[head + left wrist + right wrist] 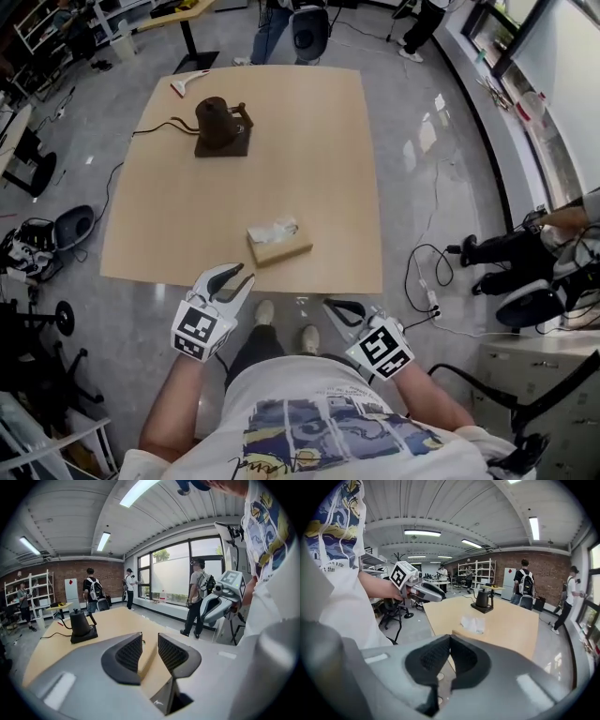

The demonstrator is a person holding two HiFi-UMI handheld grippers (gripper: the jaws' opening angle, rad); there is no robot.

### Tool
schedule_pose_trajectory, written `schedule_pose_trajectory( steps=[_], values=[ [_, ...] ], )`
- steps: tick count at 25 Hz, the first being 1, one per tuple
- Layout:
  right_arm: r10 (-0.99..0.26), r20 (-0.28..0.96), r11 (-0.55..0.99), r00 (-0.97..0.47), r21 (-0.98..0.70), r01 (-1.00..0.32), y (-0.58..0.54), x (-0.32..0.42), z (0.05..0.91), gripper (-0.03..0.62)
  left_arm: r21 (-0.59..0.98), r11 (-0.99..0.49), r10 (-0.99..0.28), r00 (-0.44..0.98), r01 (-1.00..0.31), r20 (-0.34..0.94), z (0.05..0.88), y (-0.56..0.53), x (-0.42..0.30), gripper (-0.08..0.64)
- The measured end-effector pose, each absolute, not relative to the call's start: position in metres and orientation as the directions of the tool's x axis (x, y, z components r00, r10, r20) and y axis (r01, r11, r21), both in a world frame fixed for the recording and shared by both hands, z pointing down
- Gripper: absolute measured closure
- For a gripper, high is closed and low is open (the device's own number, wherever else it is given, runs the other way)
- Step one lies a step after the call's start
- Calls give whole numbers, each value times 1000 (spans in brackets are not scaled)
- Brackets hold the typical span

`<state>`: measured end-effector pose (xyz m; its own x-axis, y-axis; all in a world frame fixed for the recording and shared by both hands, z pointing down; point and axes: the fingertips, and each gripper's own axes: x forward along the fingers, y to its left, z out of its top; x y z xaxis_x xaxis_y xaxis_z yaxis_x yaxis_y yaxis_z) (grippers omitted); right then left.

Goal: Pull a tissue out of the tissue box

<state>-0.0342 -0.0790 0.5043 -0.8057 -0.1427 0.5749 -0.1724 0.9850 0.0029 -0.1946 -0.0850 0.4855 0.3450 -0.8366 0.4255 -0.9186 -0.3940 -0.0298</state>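
Tissue box (pixel 278 242): tan, on the pale wooden table (pixel 319 141), near its front edge, white tissue (pixel 273 229) puffed from the top.
Left gripper (pixel 243 274): jaws parted, nothing between them, tips at the table's front edge, short of the box and to its left.
Right gripper (pixel 329 304): jaws clenched tip to tip on nothing, off the table, close to the holder's shirt (pixel 319 412).
Kettle (pixel 220 122): dark, on its base (pixel 222 147) toward the far left of the table, cord (pixel 159 125) trailing off the left side.
Background: people (pixel 524 588) standing beyond the table; brick wall (pixel 543 566), shelving (pixel 480 573).
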Motion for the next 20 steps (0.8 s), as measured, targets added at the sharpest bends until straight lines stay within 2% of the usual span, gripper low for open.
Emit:
schedule_pose_trajectory(
  steps=[12,20],
  values=[
    [-357,602,900,-714,15,-436,-123,-44,497,589,-97,-699,-617,530,-708,582,548,-194,-232,388],
    [-450,640,815,-623,9,-579,-121,-33,500,589,-11,-840,-406,614,-542,677,608,-217,-223,387]
  ],
)
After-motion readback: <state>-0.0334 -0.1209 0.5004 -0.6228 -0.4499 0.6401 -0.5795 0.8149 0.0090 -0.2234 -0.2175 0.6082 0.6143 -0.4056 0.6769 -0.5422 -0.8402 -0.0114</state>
